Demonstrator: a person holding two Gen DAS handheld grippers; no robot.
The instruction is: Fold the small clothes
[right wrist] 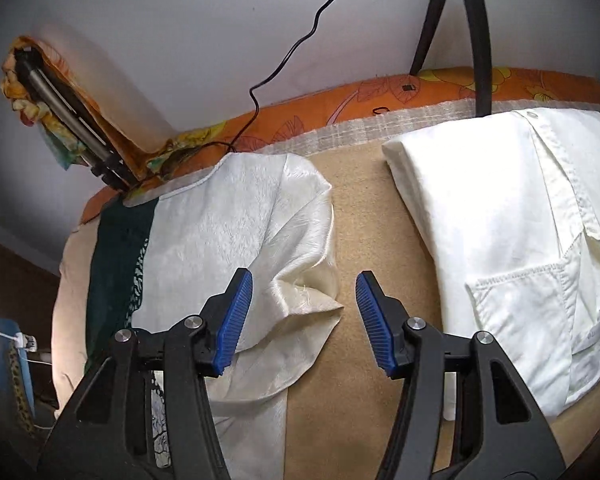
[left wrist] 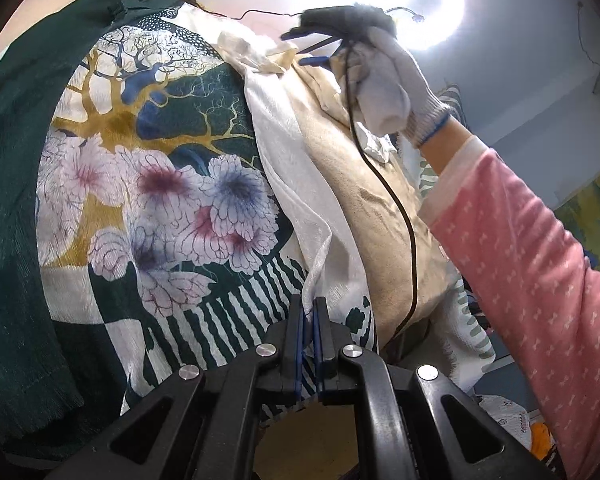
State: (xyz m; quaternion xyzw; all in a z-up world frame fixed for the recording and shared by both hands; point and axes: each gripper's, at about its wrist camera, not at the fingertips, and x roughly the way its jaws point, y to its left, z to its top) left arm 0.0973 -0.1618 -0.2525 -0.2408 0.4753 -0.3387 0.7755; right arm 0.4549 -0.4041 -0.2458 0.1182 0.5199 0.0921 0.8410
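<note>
Much of the printed garment (left wrist: 148,184) is bunched, its outline hard to read. Two garments lie on the tan bench (right wrist: 364,216): this one and a folded white shirt (right wrist: 512,240). The left gripper (left wrist: 310,316) pinches the garment's white edge. The right gripper (right wrist: 304,316), held by a gloved hand (left wrist: 388,80), has jaws half apart, empty above the cloth.

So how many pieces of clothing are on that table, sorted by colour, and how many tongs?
Patterned garment with green, flowers and a shiny white underside: 1
Plain white folded shirt: 1
Tongs, the left tongs shut on the patterned garment's edge, the right tongs open: 2
Total: 4
</note>
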